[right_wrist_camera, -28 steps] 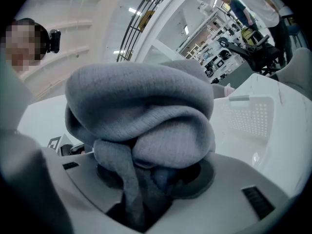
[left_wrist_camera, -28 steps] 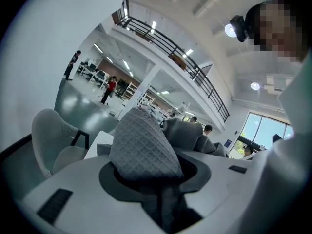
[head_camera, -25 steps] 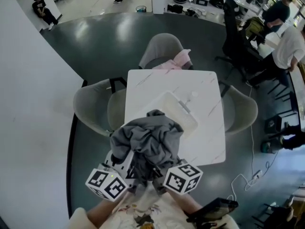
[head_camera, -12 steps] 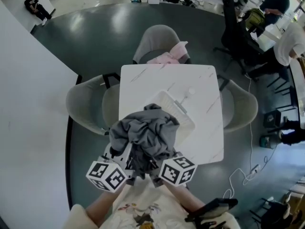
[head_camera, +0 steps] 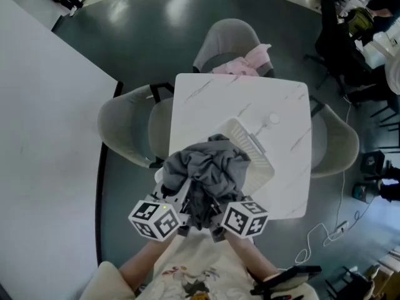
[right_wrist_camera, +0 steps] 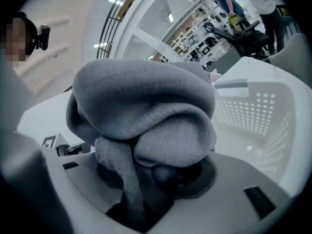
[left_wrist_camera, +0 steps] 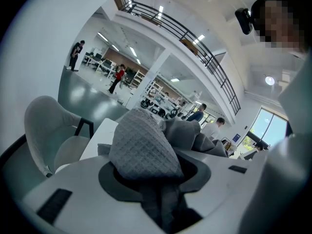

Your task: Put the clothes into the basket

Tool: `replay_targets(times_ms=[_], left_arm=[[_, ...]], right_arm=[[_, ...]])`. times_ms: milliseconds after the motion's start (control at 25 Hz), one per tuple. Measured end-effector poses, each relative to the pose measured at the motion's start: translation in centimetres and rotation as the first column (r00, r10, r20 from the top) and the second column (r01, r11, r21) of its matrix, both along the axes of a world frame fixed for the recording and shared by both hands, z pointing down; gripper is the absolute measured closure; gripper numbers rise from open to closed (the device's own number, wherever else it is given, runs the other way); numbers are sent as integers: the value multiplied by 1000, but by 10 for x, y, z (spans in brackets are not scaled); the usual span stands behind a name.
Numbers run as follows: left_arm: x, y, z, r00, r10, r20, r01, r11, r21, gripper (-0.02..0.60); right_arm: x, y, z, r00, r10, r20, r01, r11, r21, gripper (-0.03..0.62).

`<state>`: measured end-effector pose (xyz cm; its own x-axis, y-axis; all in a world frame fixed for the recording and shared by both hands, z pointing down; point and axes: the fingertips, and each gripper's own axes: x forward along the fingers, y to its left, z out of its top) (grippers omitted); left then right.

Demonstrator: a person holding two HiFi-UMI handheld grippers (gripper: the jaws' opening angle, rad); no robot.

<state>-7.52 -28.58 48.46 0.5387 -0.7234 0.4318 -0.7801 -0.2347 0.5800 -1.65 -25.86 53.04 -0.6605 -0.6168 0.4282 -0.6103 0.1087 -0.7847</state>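
A bunched grey garment (head_camera: 206,170) hangs between both grippers above the near edge of the white table (head_camera: 206,105). My left gripper (head_camera: 178,199) is shut on its left part (left_wrist_camera: 141,147), and my right gripper (head_camera: 215,208) is shut on its right part (right_wrist_camera: 146,116). The cloth fills both pairs of jaws and hides the fingertips. A white perforated basket (head_camera: 253,152) stands on the table just beyond the garment, its near side partly covered by it. In the right gripper view the basket (right_wrist_camera: 263,116) lies right of the cloth.
Grey chairs stand round the table: one on the left (head_camera: 128,130), one on the right (head_camera: 337,145), one at the far side (head_camera: 228,39) with pink clothes (head_camera: 240,64) on it. People and desks fill the far room. A cable (head_camera: 328,230) trails on the dark floor.
Both grippers have come down with the grey garment, bringing it lower against the near side of the basket. The head view has shifted, so the table sits further right in the frame.
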Motion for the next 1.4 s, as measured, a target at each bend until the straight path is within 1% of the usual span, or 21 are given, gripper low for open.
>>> replay_targets(times_ms=[280, 400, 640, 720, 960, 1160, 1400], left_arm=[[3, -16, 25, 1000, 15, 9, -14, 998, -66, 433], [1, -24, 36, 1000, 13, 19, -12, 996, -89, 433], [4, -30, 60, 999, 19, 28, -15, 992, -129, 433], [6, -33, 67, 999, 30, 37, -25, 990, -139, 433], [20, -30, 89, 992, 99, 79, -84, 982, -169, 433], [28, -27, 104, 988, 119, 93, -99, 976, -196, 433], [34, -27, 118, 985, 129, 119, -100, 971, -218, 433]], right_arm=[[6, -12, 26, 999, 31, -16, -32, 992, -121, 398], [3, -21, 36, 999, 36, -14, -37, 988, -152, 396], [8, -24, 60, 998, 27, -65, -40, 976, -213, 395], [12, -27, 66, 996, 37, -85, -56, 970, -236, 393], [32, -30, 87, 986, 92, -139, -129, 948, -291, 387], [43, -26, 99, 981, 118, -154, -165, 927, -338, 387], [52, -26, 112, 978, 133, -161, -185, 909, -374, 387]])
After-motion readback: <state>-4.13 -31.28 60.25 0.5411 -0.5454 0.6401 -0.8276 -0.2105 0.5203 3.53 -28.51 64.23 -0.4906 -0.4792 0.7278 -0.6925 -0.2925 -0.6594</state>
